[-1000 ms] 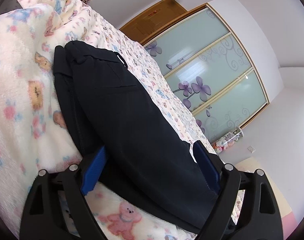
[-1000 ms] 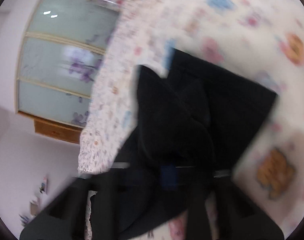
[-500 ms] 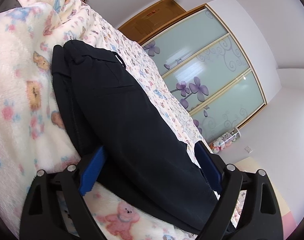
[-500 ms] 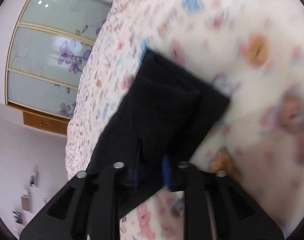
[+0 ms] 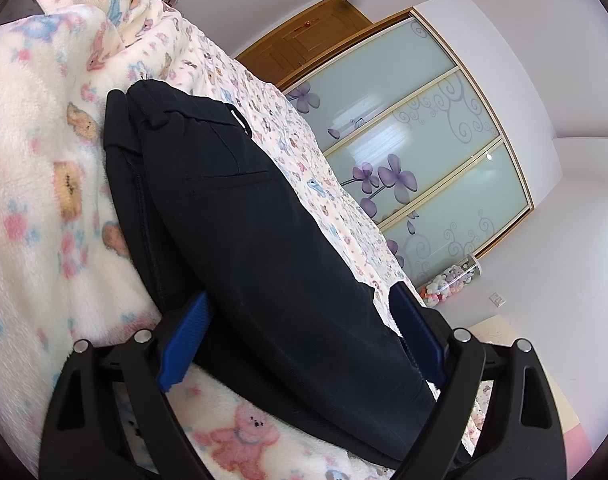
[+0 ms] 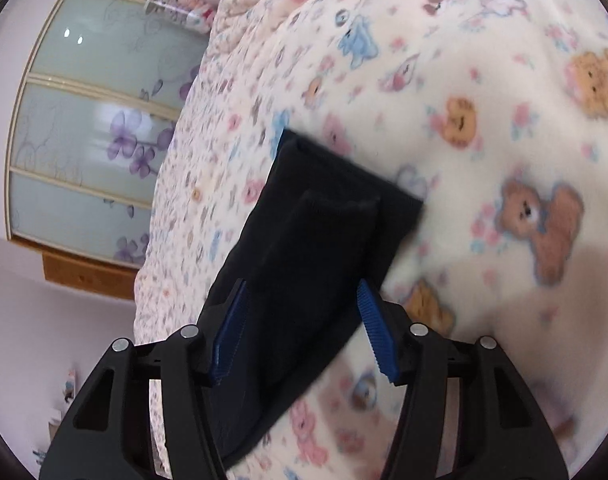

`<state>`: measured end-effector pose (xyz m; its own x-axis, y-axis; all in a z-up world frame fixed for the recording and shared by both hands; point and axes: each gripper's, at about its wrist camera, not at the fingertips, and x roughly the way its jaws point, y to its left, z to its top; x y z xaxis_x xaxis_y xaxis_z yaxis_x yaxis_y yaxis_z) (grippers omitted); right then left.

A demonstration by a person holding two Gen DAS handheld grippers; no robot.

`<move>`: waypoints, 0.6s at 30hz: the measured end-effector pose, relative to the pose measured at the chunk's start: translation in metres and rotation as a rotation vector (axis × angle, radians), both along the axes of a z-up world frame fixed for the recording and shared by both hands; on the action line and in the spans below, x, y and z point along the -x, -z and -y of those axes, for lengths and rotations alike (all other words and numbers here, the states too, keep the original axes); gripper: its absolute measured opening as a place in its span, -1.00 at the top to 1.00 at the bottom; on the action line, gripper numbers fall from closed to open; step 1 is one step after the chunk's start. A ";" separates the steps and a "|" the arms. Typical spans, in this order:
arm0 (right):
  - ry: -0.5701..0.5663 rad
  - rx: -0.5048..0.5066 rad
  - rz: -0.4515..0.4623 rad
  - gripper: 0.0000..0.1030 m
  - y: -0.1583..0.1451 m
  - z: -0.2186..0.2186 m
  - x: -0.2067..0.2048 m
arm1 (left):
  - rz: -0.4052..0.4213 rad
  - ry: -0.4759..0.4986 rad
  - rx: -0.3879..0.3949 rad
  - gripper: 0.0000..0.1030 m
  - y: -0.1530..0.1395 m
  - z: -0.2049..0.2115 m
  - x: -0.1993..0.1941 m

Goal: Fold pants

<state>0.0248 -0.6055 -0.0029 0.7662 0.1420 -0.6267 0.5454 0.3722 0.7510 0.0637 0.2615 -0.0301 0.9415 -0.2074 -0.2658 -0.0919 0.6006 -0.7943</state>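
I see the black pants [image 5: 243, 240] lying folded lengthwise on the bed [image 5: 35, 208], long axis running from my left tool [image 5: 299, 336] toward the far waistband. Left tool spread wide, gripping nothing. Right tool [image 6: 299, 328] opening, cloth between its jaws.

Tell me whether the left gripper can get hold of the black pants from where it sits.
Probably yes. The left gripper stands open with the black pants already lying between its blue pads on the teddy-bear blanket. Nothing blocks it; closing should catch the fabric.
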 end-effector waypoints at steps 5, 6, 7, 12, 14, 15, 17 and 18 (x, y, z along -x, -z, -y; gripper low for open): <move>-0.051 0.188 0.036 0.77 -0.011 -0.009 -0.026 | 0.001 0.000 0.001 -0.72 0.000 0.000 0.000; -0.078 0.227 0.112 0.78 -0.020 -0.012 -0.028 | 0.001 0.000 0.001 -0.72 0.000 0.000 0.000; -0.123 0.291 0.255 0.79 -0.037 -0.019 -0.028 | 0.000 0.000 0.000 -0.72 0.000 0.000 0.000; -0.126 0.523 0.398 0.78 -0.058 -0.026 -0.018 | 0.004 0.001 0.004 -0.72 0.000 0.000 0.001; -0.074 0.311 0.145 0.71 -0.016 0.002 -0.023 | 0.005 0.002 0.005 -0.73 -0.001 0.000 0.001; -0.059 0.246 0.075 0.71 -0.004 0.008 -0.021 | 0.007 0.003 0.006 -0.73 -0.001 0.000 0.001; -0.025 0.162 0.023 0.70 0.007 0.015 -0.008 | 0.005 0.002 0.007 -0.74 -0.001 0.000 0.000; -0.003 0.160 0.022 0.70 0.002 0.015 0.000 | 0.006 0.003 0.007 -0.75 -0.001 0.000 0.000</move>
